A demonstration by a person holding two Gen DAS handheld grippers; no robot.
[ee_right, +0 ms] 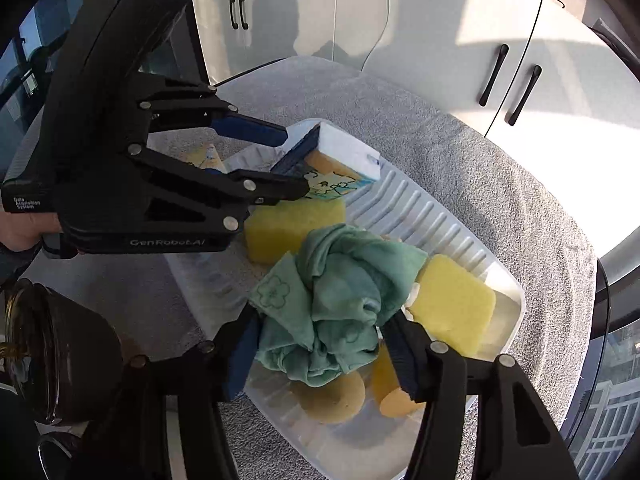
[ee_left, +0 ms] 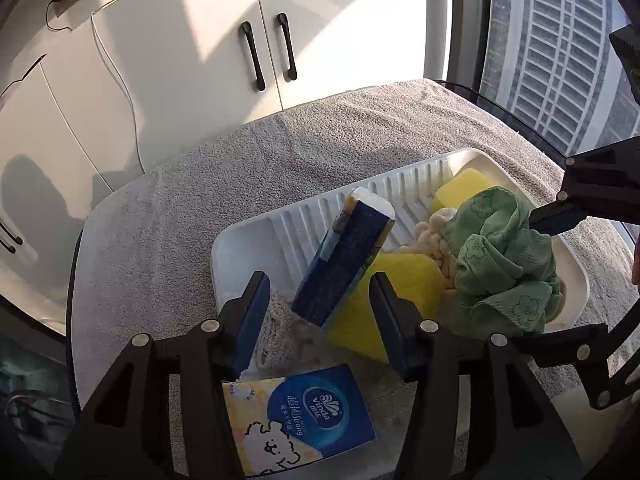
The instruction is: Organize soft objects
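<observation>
Your left gripper (ee_left: 318,316) stands with its jaws apart over the near end of the white tray (ee_left: 248,232). The blue tissue pack (ee_left: 344,256) is between the two fingers, but the pads do not press on it; it leans tilted, its lower end on a yellow sponge (ee_left: 400,280) in the tray and its upper end pointing toward the ribbed floor of the tray. In the right wrist view, too, the left fingers (ee_right: 256,130) stand on each side of this pack without squeezing it.

Your right gripper (ee_right: 320,344) also has its jaws apart. The crumpled green cloth (ee_right: 340,300) fills the gap between the fingers and touches both of them, yet I cannot tell if the pads still press on it. The cloth lies in the tray, on top of the other soft things.

A second yellow sponge (ee_right: 452,304) lies at the far corner of the tray, just beside the cloth. A round beige sponge (ee_right: 332,400) and an orange one (ee_right: 394,396) lie under the cloth at the tray's near edge. A cream fluffy piece (ee_left: 432,236) is between the cloth and the first sponge.

A second tissue pack (ee_left: 304,416) lies outside the tray, on the grey towel (ee_left: 200,200) that covers the table, near its front edge. A knitted beige piece (ee_left: 276,332) lies at the tray's near corner.
</observation>
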